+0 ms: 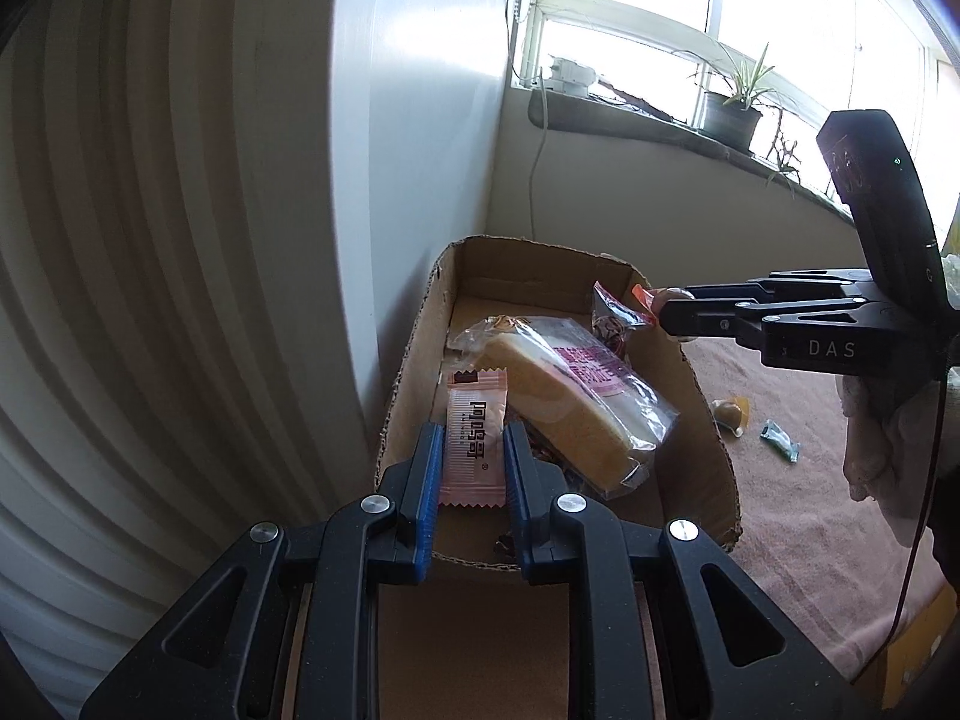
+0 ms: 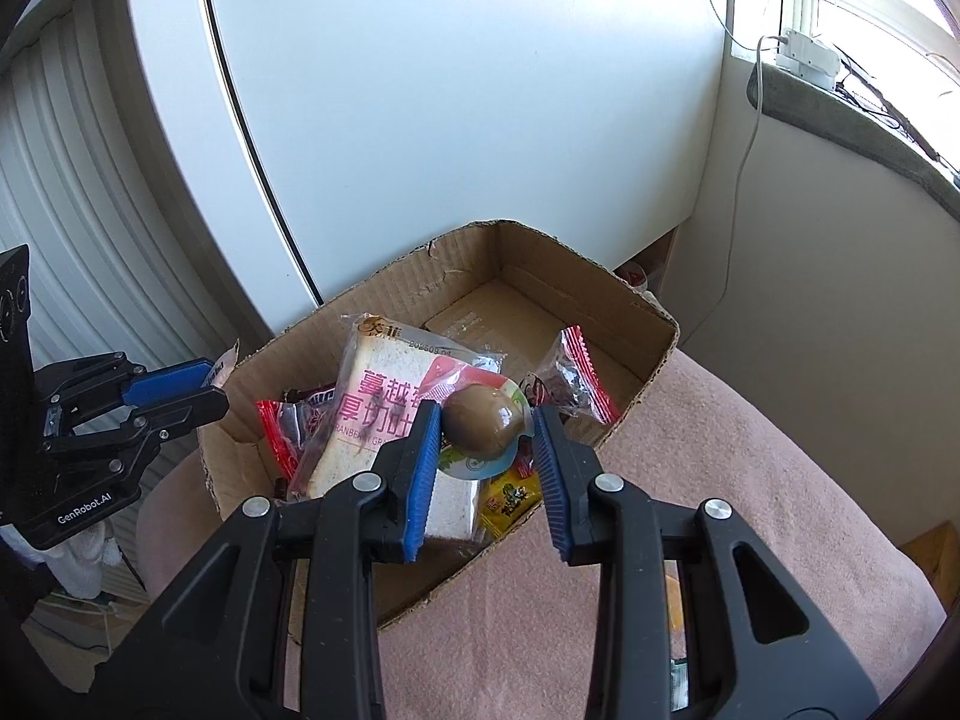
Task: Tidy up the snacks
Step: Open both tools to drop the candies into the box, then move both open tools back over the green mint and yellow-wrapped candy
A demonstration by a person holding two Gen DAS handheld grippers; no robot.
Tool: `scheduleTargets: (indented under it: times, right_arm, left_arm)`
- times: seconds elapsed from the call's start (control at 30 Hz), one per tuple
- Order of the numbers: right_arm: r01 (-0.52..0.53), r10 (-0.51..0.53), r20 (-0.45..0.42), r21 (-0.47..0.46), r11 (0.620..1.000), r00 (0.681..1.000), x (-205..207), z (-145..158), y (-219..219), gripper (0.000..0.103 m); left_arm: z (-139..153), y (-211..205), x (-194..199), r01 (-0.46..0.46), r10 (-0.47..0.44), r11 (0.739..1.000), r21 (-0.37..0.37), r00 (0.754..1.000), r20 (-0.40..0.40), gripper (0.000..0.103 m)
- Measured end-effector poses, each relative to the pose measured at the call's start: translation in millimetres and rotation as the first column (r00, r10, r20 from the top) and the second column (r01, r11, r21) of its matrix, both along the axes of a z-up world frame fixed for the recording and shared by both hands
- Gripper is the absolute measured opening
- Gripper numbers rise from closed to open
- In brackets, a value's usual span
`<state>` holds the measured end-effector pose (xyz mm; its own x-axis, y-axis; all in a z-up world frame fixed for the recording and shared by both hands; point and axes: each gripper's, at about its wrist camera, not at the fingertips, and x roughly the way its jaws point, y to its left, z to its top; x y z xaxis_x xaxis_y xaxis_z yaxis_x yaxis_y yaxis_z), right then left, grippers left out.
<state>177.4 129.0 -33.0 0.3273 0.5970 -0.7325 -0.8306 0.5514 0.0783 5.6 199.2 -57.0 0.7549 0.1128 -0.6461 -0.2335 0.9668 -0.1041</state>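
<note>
The pink wafer packet [image 1: 474, 438] is pinched in the left claw [image 1: 474, 462] above the cardboard box [image 1: 414, 372]'s near end. The right claw [image 2: 486, 450] clamps a packed brown egg [image 2: 486, 429] over the bread pack [image 2: 372, 420]. Each should be lowered inside before release.

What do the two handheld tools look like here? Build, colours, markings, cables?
Both are matte black linkage frames with silver pivot pins and triangular cutouts. The left tool and right tool carry blue ribbed finger pads. From the side, the right one reads "DAS" in pale letters and bears a black camera block with a small green light; a thin dark cable hangs by it. The left one reads "GenRobot.AI". A whitish glove covers the right hand.
</note>
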Motion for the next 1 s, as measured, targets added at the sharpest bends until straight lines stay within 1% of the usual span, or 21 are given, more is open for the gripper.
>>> scheduleTargets:
  times: [0.2,0.33,0.37,0.4,0.43,0.47,0.5,0.53,0.57,0.6,0.63,0.77,0.93,1.0]
  right_arm:
    - [-0.008,0.008,-0.013,0.001,1.000,1.000,0,-1,5,0.033]
    - [-0.012,0.012,-0.013,0.008,1.000,1.000,-1,-1,8,0.033]
    - [-0.012,0.012,-0.013,0.007,1.000,1.000,-1,-1,8,0.034]
    - [-0.014,0.014,-0.014,0.007,1.000,1.000,-1,-1,9,0.035]
    - [-0.015,0.015,-0.015,0.008,1.000,1.000,-2,-1,9,0.043]
    - [-0.015,0.016,-0.014,0.011,1.000,1.000,-2,-1,9,0.059]
    - [-0.011,0.012,-0.008,0.016,1.000,1.000,-2,0,9,0.067]
    - [-0.005,0.005,0.000,0.022,1.000,1.000,-3,2,7,0.079]
    - [-0.001,0.001,0.005,0.028,1.000,1.000,-3,4,6,0.084]
    - [0.002,-0.003,0.007,0.033,0.999,1.000,-4,5,5,0.085]
    - [0.005,-0.006,0.007,0.037,0.999,1.000,-4,7,5,0.085]
    - [0.014,-0.015,0.020,0.034,0.999,1.000,-5,11,3,0.085]
    - [0.028,-0.029,0.039,0.029,0.999,0.999,-7,15,-4,0.086]
    - [0.038,-0.040,0.044,0.031,0.999,0.998,-8,17,-8,0.086]
  left_arm:
    - [0,-2,5,0.001,-0.001,1.000,-0.002,1.000,-0.001,0.019]
    - [1,-5,7,0.004,-0.004,1.000,0.010,1.000,0.000,0.020]
    - [1,-6,7,0.003,-0.003,1.000,0.009,1.000,-0.002,0.023]
    - [1,-5,7,0.001,-0.001,1.000,0.009,1.000,0.000,0.033]
    - [2,-5,6,-0.002,0.002,1.000,0.011,1.000,0.004,0.041]
    - [2,-4,7,-0.005,0.005,1.000,0.013,1.000,0.007,0.043]
    - [3,-4,6,-0.007,0.007,1.000,0.012,1.000,0.008,0.047]
    - [3,-4,7,-0.008,0.007,1.000,0.012,1.000,0.008,0.052]
    - [4,-4,7,-0.010,0.010,1.000,0.015,1.000,0.009,0.055]
    - [4,-5,7,-0.016,0.016,1.000,0.021,1.000,0.009,0.062]
    - [5,-6,7,-0.020,0.020,0.999,0.028,1.000,0.009,0.066]
    - [6,-10,7,-0.016,0.016,0.999,0.044,1.000,0.006,0.067]
    - [7,-16,11,-0.041,0.041,0.997,0.063,0.999,-0.002,0.079]
    - [8,-18,12,-0.050,0.050,0.996,0.073,0.999,-0.004,0.079]
